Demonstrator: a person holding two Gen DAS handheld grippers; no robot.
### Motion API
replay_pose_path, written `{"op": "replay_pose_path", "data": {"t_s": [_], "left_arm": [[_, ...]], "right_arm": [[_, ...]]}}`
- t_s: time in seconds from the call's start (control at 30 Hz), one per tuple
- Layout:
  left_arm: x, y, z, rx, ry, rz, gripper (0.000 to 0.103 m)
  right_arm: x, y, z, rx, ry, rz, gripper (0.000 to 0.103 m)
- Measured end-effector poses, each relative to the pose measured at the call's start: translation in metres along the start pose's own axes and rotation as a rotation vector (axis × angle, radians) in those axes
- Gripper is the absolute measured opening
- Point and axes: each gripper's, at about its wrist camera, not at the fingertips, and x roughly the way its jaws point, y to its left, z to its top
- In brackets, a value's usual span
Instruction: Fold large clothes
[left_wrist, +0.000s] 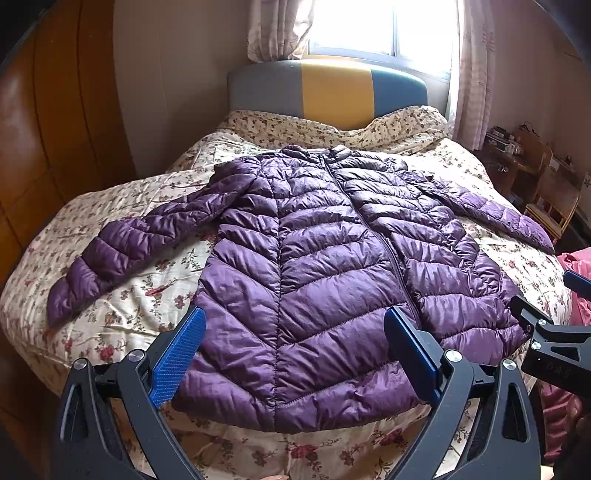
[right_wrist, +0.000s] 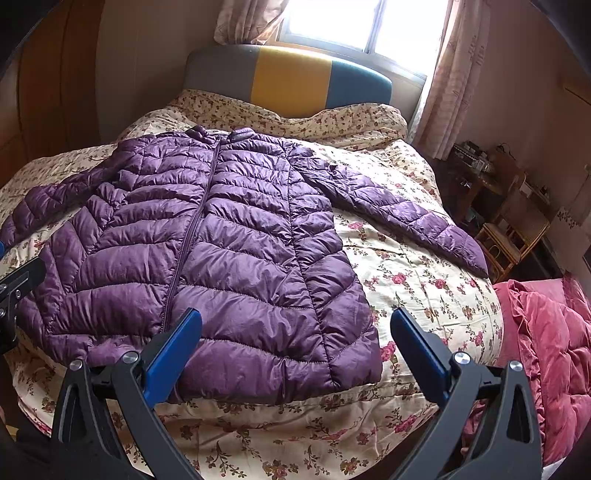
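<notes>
A purple quilted puffer jacket (left_wrist: 325, 258) lies flat and zipped on the floral bed, collar toward the headboard, both sleeves spread out to the sides. It also shows in the right wrist view (right_wrist: 207, 236). My left gripper (left_wrist: 295, 325) is open and empty, hovering over the jacket's bottom hem on its left half. My right gripper (right_wrist: 295, 325) is open and empty over the hem's right corner. The right gripper's body shows at the right edge of the left wrist view (left_wrist: 550, 332).
The bed (right_wrist: 424, 295) has a floral quilt and a grey, yellow and blue headboard (left_wrist: 332, 92). A red quilted blanket (right_wrist: 546, 350) lies at the bed's right. A wooden wardrobe (left_wrist: 48, 129) stands left. Cluttered wooden furniture (right_wrist: 509, 206) stands right, under a curtained window.
</notes>
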Motion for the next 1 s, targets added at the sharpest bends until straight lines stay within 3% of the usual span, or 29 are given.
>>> {"op": "replay_pose_path", "data": {"t_s": [1.0], "left_arm": [[0.0023, 0.002, -0.0006, -0.01, 0.007, -0.005, 0.096]], "right_arm": [[0.0037, -0.0011, -0.0027, -0.001, 0.006, -0.007, 0.101]]}}
